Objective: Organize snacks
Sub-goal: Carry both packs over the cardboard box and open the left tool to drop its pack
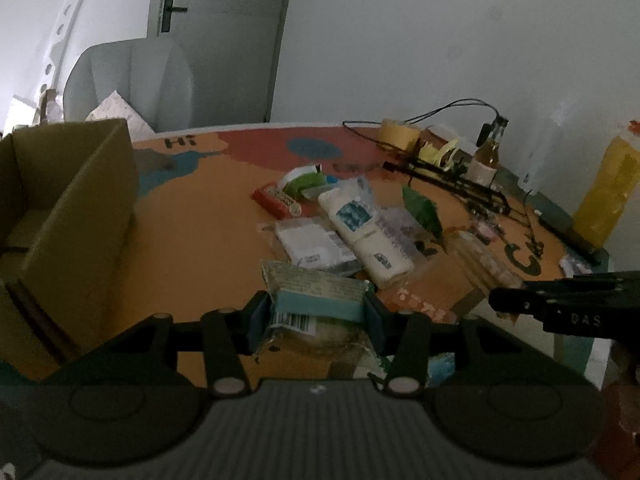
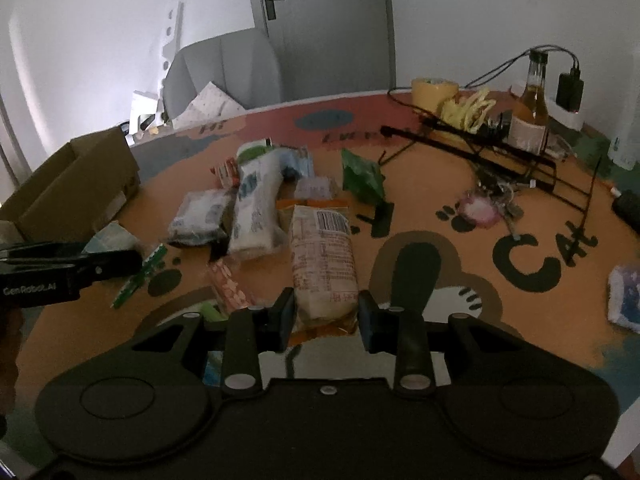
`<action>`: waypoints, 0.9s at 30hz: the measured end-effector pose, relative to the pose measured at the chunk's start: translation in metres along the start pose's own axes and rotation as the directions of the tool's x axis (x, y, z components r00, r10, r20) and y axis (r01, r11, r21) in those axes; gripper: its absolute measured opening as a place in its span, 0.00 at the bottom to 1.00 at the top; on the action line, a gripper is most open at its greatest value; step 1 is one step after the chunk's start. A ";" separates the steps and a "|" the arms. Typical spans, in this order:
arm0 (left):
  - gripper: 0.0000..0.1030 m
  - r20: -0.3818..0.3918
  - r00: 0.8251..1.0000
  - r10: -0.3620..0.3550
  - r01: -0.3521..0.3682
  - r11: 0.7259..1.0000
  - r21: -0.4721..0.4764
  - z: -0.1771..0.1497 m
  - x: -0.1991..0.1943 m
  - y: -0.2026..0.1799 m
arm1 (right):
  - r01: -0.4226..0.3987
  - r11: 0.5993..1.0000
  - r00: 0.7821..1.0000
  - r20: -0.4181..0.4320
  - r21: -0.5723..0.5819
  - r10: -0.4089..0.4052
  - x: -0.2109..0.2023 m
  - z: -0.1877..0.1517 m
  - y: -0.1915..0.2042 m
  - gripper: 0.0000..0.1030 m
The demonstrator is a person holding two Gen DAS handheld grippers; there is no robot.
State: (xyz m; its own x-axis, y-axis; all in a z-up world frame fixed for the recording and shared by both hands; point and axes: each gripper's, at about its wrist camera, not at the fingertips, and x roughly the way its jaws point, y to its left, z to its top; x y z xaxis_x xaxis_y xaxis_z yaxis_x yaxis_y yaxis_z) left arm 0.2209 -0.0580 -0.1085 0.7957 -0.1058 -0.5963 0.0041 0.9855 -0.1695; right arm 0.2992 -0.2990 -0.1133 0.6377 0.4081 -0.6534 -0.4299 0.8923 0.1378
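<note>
1. While the left gripper (image 1: pixel 316 314) has its jaws closed on a teal-banded snack packet (image 1: pixel 316 300) (barcode label facing the cam, packet lifted off the pile), the step in hand looks like carrying it over to the cardboard box (image 1: pixel 68 200), which sits open on the left edge of the table (image 1: pixel 200 232).
2. Right gripper (image 2: pixel 325 314): jaws partway apart, straddling the near end of a long orange-printed snack pack (image 2: pixel 322 256) that lies flat on the table; pads just beside its sides, can't tell if they're touching yet. Judged as a pre-grasp.
3. Rest of the snacks lie in a loose pile mid-table: white pack w/ blue label (image 1: pixel 366 232), red bar (image 1: pixel 276 200), green-and-white pouch (image 1: pixel 304 180), dark green packet (image 2: pixel 362 178).
4. Further out, not part of the job: brown glass bottle (image 2: pixel 530 108), roll of yellow tape (image 2: pixel 434 92), black wire rack (image 2: pixel 500 152).
5. Next move prob. calls for swinging left to over the box opening, then releasing; right should close on the pack before lifting, w/o dragging neighbours.
</note>
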 end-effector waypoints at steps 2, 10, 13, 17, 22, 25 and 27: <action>0.48 0.007 1.000 -0.009 0.009 1.000 0.001 0.003 -0.007 0.002 | 0.000 1.000 1.000 0.014 0.001 0.000 -0.004 0.003 0.004 0.30; 0.48 0.062 0.997 -0.041 0.040 0.999 0.021 0.015 -0.041 0.012 | -0.016 1.000 0.998 0.060 -0.006 0.016 -0.020 0.014 0.028 0.30; 0.48 0.083 0.996 -0.039 0.037 0.999 0.020 0.019 -0.053 0.020 | -0.024 1.000 0.997 0.076 -0.014 0.025 -0.024 0.020 0.040 0.30; 0.48 0.102 0.994 -0.027 0.026 1.000 0.007 0.024 -0.065 0.035 | -0.046 0.999 0.995 0.090 -0.030 0.048 -0.027 0.028 0.057 0.30; 0.48 0.118 0.993 0.005 -0.003 1.000 -0.014 0.032 -0.082 0.056 | -0.080 0.995 0.991 0.103 -0.053 0.085 -0.028 0.040 0.078 0.30; 0.48 0.130 0.991 0.024 -0.020 0.999 -0.028 0.038 -0.093 0.070 | -0.102 0.993 0.988 0.108 -0.063 0.109 -0.026 0.047 0.092 0.30; 0.48 0.138 0.990 0.037 -0.033 0.999 -0.032 0.042 -0.100 0.079 | -0.114 0.991 0.986 0.112 -0.068 0.121 -0.026 0.052 0.101 0.30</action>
State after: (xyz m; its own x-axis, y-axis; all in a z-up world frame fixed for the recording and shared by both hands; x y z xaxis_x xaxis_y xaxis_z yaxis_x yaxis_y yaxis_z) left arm 0.1668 0.0356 -0.0287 0.8712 -0.0497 -0.4885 -0.0417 0.9838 -0.1744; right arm 0.2726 -0.2090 -0.0433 0.6486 0.5322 -0.5442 -0.5420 0.8249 0.1607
